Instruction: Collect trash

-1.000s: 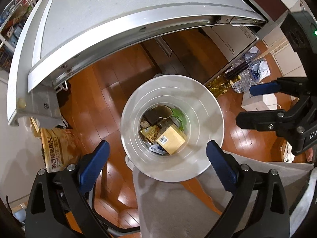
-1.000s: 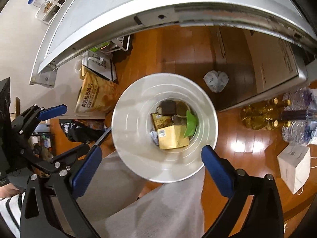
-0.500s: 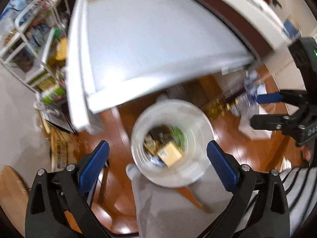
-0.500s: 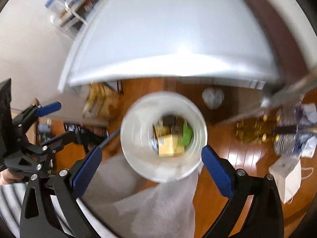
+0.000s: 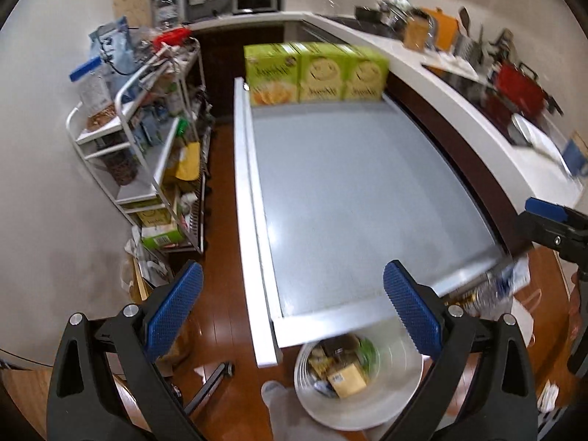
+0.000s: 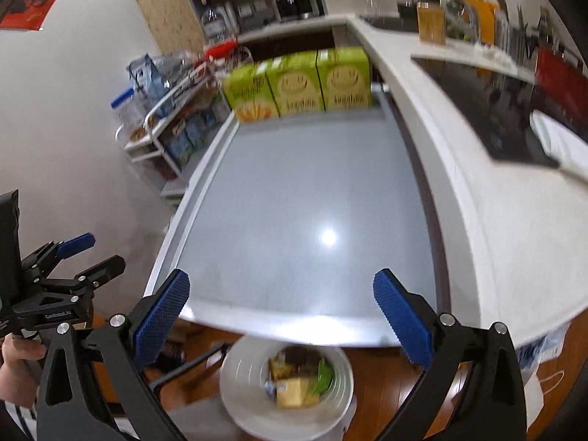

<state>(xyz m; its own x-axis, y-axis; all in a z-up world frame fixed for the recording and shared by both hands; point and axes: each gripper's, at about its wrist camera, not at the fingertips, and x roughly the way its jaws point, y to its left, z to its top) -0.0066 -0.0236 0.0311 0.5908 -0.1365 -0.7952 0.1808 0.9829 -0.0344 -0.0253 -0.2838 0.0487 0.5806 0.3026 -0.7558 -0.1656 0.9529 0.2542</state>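
Note:
A white round trash bin [image 5: 393, 400] stands on the wooden floor at the table's near edge, holding several bits of trash [image 5: 343, 371], including a yellow box and a green wrapper. My left gripper [image 5: 292, 310] is open and empty, held above the bin and the near end of the table. In the right wrist view the bin [image 6: 242, 397] and its trash [image 6: 297, 382] sit low in the middle. My right gripper [image 6: 281, 316] is open too, with nothing between its blue pads. The left gripper [image 6: 99, 253] shows at the left edge of that view.
A bare grey table top [image 5: 349, 191] fills the middle, with three green boxes [image 5: 316, 71] at its far end. A cluttered white wire shelf cart [image 5: 147, 128] stands to the left. A white kitchen counter [image 6: 459, 183] with a black hob [image 6: 496, 110] runs along the right. A grey trouser leg [image 5: 286, 415] is beside the bin.
Both grippers have tilted up from looking straight down into the bin, which has slid to the bottom of both views. The table top and kitchen now show. Both stay open.

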